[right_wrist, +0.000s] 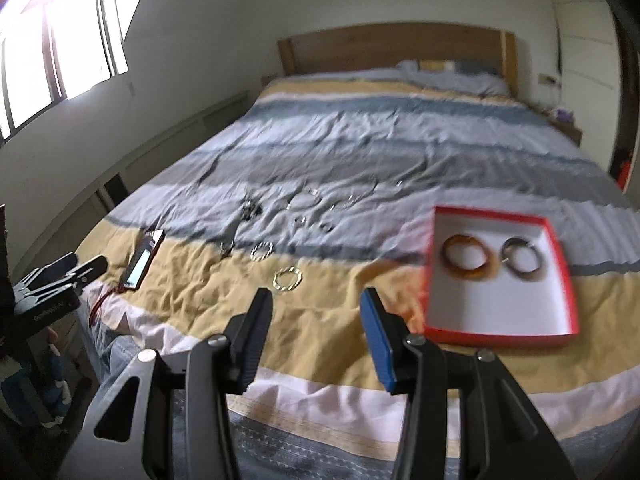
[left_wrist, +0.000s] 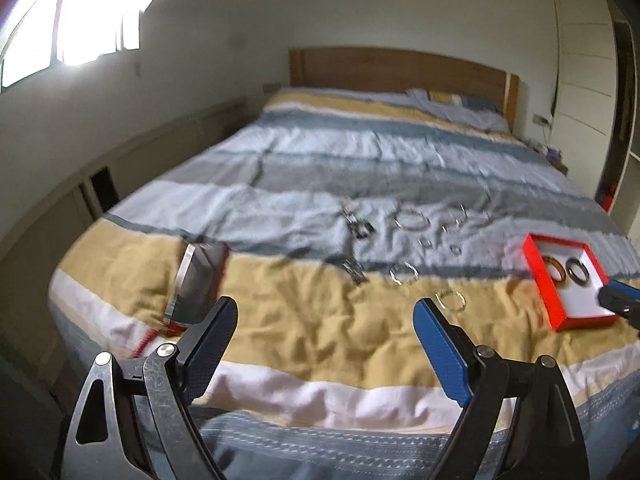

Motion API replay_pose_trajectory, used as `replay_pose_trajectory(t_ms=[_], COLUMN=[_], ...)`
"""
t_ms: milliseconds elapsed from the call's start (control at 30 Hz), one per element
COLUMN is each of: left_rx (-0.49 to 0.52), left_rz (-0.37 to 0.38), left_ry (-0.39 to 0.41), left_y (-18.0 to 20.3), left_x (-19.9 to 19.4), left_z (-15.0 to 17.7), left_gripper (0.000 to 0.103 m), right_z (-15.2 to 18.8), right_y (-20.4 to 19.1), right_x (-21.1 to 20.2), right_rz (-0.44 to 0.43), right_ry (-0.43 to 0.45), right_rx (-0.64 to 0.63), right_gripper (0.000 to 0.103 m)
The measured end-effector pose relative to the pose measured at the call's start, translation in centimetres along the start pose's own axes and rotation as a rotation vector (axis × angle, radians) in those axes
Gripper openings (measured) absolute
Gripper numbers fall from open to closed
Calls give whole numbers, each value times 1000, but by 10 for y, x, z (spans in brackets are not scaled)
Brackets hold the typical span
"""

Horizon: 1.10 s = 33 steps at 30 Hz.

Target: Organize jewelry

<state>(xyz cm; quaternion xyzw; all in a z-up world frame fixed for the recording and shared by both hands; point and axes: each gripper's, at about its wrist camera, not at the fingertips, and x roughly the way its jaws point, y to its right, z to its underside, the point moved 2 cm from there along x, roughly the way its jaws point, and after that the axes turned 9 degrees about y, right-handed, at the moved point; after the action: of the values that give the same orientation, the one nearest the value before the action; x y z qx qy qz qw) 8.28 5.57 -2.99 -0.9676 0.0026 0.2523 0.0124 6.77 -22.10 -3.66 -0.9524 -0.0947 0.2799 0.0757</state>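
Both tools, left (left_wrist: 324, 320) and right (right_wrist: 316, 312), are gaping empty over the bed (right_wrist: 320, 152); two bangles (right_wrist: 468, 256) are lying in the box (right_wrist: 560, 248) at two o'clock.

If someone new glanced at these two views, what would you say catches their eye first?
Probably the red box on the right of the striped bedspread, holding an amber bangle and a darker bangle. To its left, loose rings and hoops lie scattered on the cover, a gold hoop nearest. Both the right gripper and left gripper hover open.
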Motion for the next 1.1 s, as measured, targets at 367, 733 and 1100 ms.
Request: replay_pose_trajectory(t_ms=[367,733,1100], left_rx=[-54,-41,-44], left_rz=[45,71,124], left_ry=[-141,-183,-221], left_y=[1,4,15], left_x=[87,140,159], left_z=[10,12,25], left_gripper=[72,69,61], right_z=[22,23,31], right_y=[1,-10,-8], right_x=[86,137,156], right_rz=[-108,-183,-199], right_ry=[-144,-187,-210], right_rx=[-8,-23,-17], right_gripper=[44,44,44])
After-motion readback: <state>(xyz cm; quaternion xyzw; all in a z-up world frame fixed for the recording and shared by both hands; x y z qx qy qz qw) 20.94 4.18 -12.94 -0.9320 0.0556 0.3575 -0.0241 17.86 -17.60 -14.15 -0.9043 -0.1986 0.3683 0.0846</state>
